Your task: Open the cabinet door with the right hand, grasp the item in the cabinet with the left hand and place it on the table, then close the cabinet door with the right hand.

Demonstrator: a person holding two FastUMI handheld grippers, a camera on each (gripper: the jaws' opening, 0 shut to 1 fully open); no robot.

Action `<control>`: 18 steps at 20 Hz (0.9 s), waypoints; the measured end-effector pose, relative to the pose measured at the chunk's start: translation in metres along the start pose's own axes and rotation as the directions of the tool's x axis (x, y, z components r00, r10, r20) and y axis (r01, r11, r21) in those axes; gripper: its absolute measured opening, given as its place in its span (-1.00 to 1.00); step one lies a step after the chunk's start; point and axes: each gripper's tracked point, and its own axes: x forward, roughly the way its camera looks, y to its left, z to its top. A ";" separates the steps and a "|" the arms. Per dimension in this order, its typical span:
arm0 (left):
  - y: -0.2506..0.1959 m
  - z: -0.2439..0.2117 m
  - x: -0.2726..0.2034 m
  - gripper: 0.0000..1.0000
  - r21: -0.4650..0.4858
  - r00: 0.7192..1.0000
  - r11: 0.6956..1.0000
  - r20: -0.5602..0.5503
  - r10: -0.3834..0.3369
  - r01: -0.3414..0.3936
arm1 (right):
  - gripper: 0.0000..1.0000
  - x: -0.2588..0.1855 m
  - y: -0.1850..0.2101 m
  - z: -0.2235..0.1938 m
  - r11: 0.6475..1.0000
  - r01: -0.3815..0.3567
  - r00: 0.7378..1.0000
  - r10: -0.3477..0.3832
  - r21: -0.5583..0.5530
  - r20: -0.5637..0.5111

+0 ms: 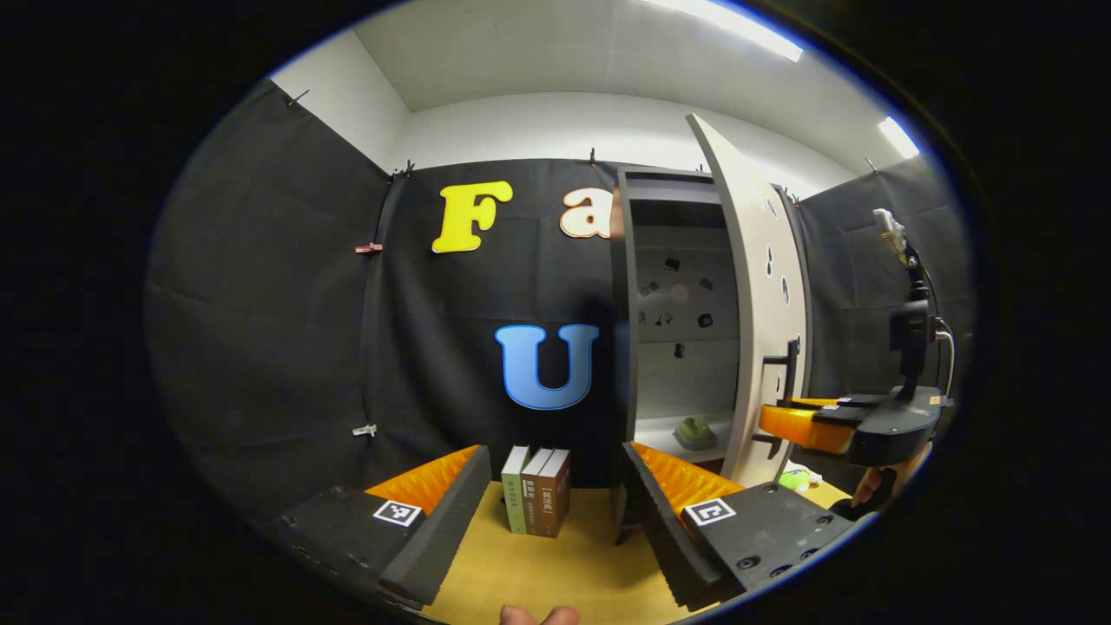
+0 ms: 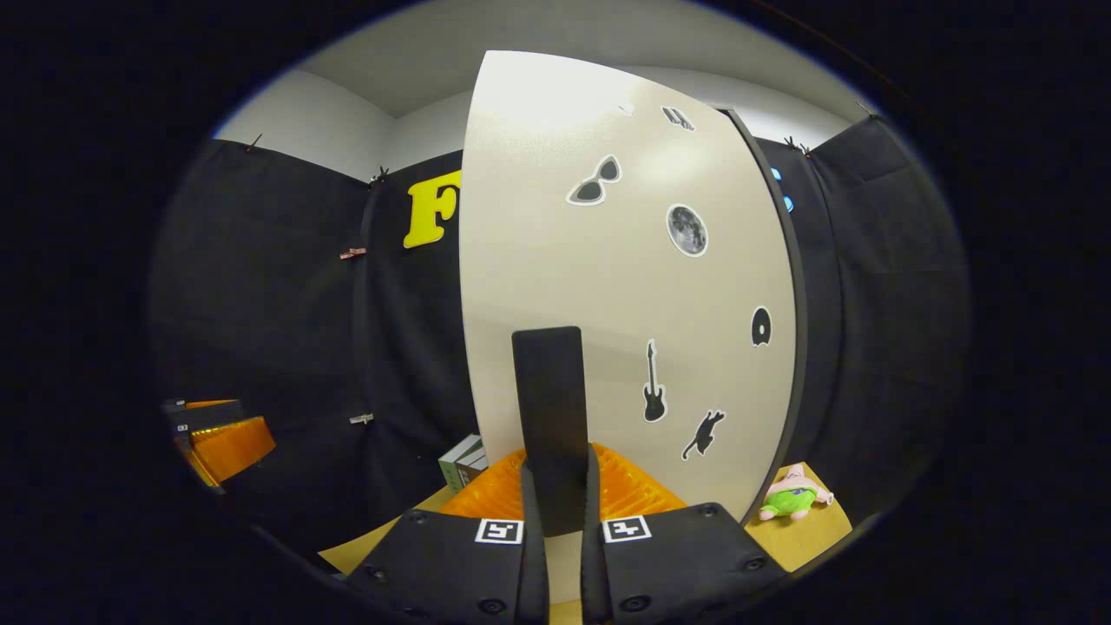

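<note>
The cabinet [image 1: 625,347] stands at the back of the table with its pale door [image 1: 759,295] swung open toward me. On its lower shelf rests a small green item [image 1: 695,428]. My left gripper [image 1: 555,512] hovers open over the table, short of the cabinet, nothing between its fingers. In the right gripper view the door [image 2: 625,286] is very close, and my right gripper [image 2: 555,512] is shut on the door's black handle [image 2: 548,408]. The right gripper [image 1: 855,421] also appears at the door's edge in the left gripper view, by the handle [image 1: 785,369].
Three books [image 1: 537,502] stand upright on the wooden table [image 1: 555,573] left of the cabinet. A pink and green plush toy [image 2: 794,498] lies on the table to the right of the door. Black cloth walls close in the booth.
</note>
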 end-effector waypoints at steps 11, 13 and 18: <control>-0.056 0.006 0.011 0.89 -0.016 0.995 0.995 0.011 -0.096 0.096 | -0.66 -0.031 -0.045 0.012 0.970 0.229 0.973 -0.226 -0.085 0.045; -0.062 0.007 0.014 0.89 -0.014 0.994 0.994 0.018 -0.109 0.109 | -0.67 -0.031 -0.053 0.016 0.960 0.260 0.965 -0.254 -0.102 0.068; -0.078 0.008 0.021 0.89 -0.011 0.991 0.991 0.017 -0.130 0.130 | -0.67 -0.032 -0.066 0.022 0.940 0.334 0.939 -0.326 -0.068 0.110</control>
